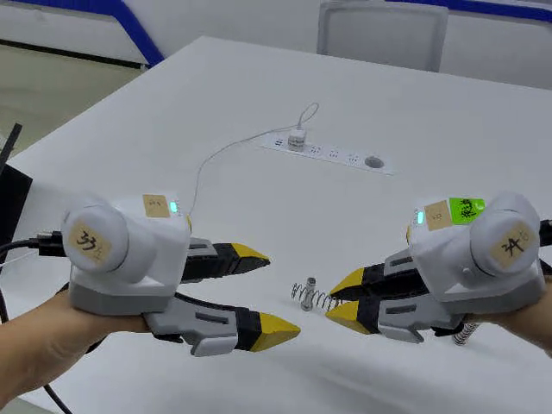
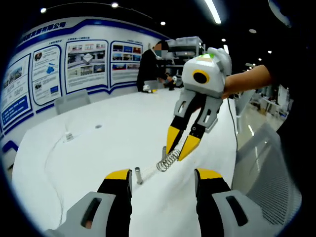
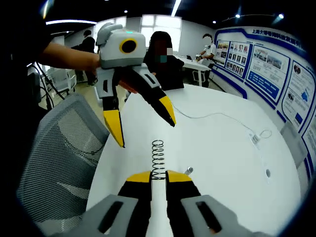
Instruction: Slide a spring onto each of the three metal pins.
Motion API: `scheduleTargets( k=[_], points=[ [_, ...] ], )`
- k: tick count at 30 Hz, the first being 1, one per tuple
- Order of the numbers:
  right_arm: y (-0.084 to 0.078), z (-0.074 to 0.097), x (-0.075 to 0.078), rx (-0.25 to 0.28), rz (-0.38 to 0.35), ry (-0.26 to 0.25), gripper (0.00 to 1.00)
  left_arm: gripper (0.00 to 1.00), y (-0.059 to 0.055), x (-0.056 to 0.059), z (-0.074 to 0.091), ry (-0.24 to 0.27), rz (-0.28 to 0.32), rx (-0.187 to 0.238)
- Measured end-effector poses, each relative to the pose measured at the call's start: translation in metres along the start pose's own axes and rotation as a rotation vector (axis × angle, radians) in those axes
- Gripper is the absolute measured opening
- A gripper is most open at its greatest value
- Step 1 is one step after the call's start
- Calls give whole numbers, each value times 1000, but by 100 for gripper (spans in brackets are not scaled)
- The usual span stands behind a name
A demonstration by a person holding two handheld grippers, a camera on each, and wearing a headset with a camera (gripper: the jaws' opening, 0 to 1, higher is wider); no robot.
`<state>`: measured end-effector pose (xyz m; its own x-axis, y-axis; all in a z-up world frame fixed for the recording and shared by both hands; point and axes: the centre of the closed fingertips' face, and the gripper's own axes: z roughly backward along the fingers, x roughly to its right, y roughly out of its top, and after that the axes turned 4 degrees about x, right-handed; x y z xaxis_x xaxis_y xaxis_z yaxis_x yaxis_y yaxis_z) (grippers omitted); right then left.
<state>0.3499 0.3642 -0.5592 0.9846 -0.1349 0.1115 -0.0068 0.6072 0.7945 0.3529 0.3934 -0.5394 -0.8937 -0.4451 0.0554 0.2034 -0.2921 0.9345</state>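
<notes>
Coiled wire spring (image 3: 157, 158) pinched in right gripper (image 3: 159, 176), left gripper (image 2: 164, 174) jaws apart, metal pin (image 2: 138, 175) seemingly upright.

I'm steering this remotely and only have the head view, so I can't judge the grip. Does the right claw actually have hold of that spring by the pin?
Observer: Yes. In the right gripper view the right claw is shut on the near end of the spring, and the coil sticks straight out ahead of it.
Operator: Is it on the pin yet?
Observer: No. The left gripper view shows the metal pin standing upright and bare, with a gap between it and the spring's free end.
Operator: Anyone close by?
Observer: The right gripper view shows a person in dark clothes past the far end of the white table.
</notes>
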Motion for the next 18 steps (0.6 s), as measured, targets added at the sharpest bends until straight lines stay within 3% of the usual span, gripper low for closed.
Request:
scheduleTargets(
  k=[6,18],
  points=[
    [9,17,-10,37,34,21,10,50,7,13,-10,-36,-15,4],
    [8,37,-28,20,133,55,10,35,21,52,-26,-162,-29,18]
  ],
)
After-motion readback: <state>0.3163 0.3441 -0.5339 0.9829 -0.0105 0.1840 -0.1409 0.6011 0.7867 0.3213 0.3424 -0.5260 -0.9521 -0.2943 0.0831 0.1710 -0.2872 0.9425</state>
